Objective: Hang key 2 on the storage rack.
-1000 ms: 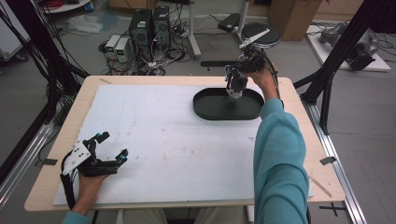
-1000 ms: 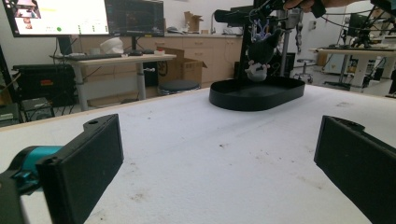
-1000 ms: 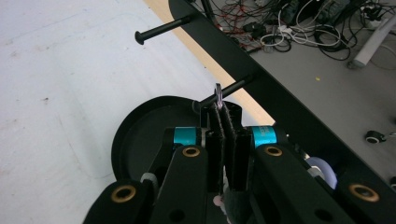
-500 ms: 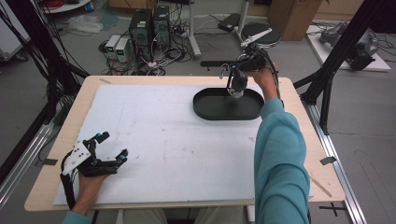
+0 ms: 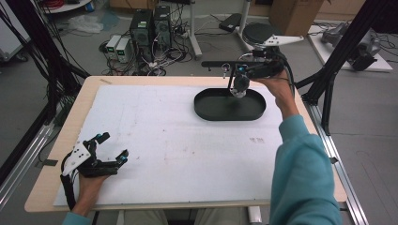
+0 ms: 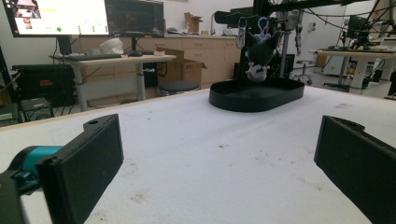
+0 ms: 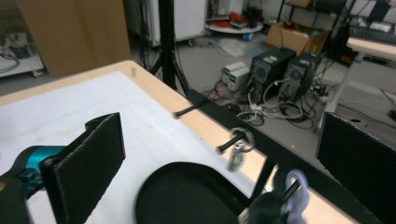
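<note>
Hanging plush toy (image 6: 258,55) above black tray (image 5: 220,111)

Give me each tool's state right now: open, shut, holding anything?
Left tool: open, holding nothing, low over the table.
Right tool: open, jaws just spread; the plush keychain hangs free on the rack above the black tray.

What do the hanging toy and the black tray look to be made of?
Toy: probably plush fabric; soft rounded dark body, matte, hung on a pale plastic-looking loop.
Tray: likely moulded plastic; even black, smooth thin rim, faint sheen. Metal can't be ruled out.
</note>
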Demonstrator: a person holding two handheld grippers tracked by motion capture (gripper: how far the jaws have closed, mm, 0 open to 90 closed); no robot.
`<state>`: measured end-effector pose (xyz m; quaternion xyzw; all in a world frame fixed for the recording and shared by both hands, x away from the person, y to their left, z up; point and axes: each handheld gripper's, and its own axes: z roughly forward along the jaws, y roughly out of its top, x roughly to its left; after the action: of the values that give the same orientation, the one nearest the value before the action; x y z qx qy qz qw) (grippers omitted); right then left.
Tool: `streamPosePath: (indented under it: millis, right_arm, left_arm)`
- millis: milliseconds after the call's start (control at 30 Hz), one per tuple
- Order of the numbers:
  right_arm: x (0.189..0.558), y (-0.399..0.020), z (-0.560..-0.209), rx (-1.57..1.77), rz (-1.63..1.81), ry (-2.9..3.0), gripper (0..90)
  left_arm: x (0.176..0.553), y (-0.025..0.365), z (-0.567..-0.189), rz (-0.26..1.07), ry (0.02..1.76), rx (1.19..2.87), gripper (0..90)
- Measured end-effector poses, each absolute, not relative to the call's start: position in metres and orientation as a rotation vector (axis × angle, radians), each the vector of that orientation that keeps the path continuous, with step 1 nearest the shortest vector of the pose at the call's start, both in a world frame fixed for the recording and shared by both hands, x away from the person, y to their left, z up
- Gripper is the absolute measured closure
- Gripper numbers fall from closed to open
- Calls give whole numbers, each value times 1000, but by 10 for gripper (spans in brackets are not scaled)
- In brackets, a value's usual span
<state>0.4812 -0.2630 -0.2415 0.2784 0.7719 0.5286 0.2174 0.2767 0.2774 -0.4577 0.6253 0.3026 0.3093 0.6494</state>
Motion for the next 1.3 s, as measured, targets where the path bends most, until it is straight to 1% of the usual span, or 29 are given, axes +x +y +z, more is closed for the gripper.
streamPosePath:
  millis: [167,300,467,600,767,1000,1300]
  right_arm:
    - [435,-272,-247,666,1518,2109,6]
    - [401,-282,-264,612,1551,2043,6]
    - [361,-301,-306,658,1592,1920,6]
    - [340,-311,-347,715,1574,1882,6]
    - [325,-315,-389,772,1569,1860,6]
    - [314,-323,-430,810,1578,1802,6]
    - [311,-327,-454,852,1599,1747,6]
  left_arm:
    - [277,278,-458,700,692,1422,17]
    - [277,278,-458,699,692,1422,17]
    - [277,278,-458,696,692,1423,17]
    - [277,278,-458,696,694,1425,17]
    - [277,278,-458,700,690,1426,17]
    - [277,277,-458,700,689,1421,17]
    - [276,277,-458,709,683,1424,17]
